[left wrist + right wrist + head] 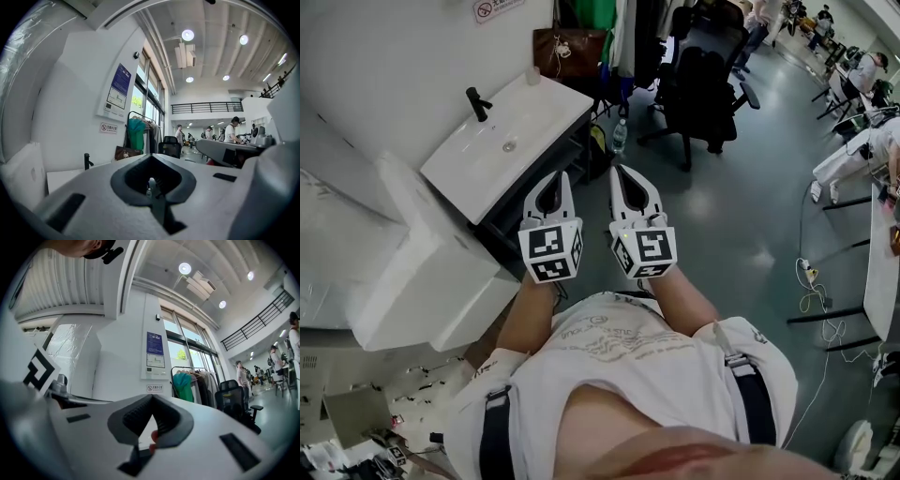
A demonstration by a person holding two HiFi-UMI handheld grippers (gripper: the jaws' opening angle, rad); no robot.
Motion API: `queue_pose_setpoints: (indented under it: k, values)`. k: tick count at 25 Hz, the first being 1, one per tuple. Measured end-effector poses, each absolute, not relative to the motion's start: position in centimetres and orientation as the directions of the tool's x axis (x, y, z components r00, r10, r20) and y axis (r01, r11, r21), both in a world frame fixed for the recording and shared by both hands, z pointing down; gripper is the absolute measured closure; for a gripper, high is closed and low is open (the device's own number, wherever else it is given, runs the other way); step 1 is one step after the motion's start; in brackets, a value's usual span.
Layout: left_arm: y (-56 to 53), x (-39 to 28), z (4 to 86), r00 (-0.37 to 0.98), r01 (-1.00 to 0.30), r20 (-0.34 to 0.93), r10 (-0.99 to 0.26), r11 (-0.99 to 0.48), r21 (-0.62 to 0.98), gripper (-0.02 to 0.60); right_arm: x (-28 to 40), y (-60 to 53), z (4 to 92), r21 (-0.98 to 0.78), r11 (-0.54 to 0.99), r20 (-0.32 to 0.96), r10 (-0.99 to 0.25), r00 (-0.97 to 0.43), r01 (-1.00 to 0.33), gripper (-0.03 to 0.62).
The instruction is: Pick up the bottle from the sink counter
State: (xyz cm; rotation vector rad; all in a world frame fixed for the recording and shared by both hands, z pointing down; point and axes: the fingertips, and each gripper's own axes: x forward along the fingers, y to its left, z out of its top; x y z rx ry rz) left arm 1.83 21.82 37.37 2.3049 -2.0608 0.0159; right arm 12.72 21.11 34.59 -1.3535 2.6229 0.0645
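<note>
At the far corner of the sink counter (473, 173), beyond the faucet (476, 101): one small pale bottle (532, 76), untouched. Just off the counter's near side: your left gripper (555, 178) and right gripper (624, 174), jaws drawn together, each holding nothing. Done: nothing yet. Left for you: reach, open, grasp, lift.

A white rectangular sink counter (464, 173) runs diagonally across the upper left of the head view. A black tap (476, 101) stands at its wall-side edge, and a small pale bottle (532, 77) stands on its far corner, just before a brown handbag (569, 49). A large white foam block (422, 272) lies lower left of the counter. The left gripper (553, 180) and right gripper (621, 173) sit side by side at centre, with a black office chair (705, 80) to their upper right.
</note>
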Motion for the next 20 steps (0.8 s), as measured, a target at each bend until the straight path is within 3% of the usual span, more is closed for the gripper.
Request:
queue_pose_setpoints:
  k: [20]
  values:
    - [20.7, -0.5, 37.0, 0.116, -0.993, 0.055, -0.992, -0.116, 0.005, 0.563, 10.4, 19.6, 33.3, -0.053, 0.605, -0.223, -0.782, -0.582, -0.794, 0.569]
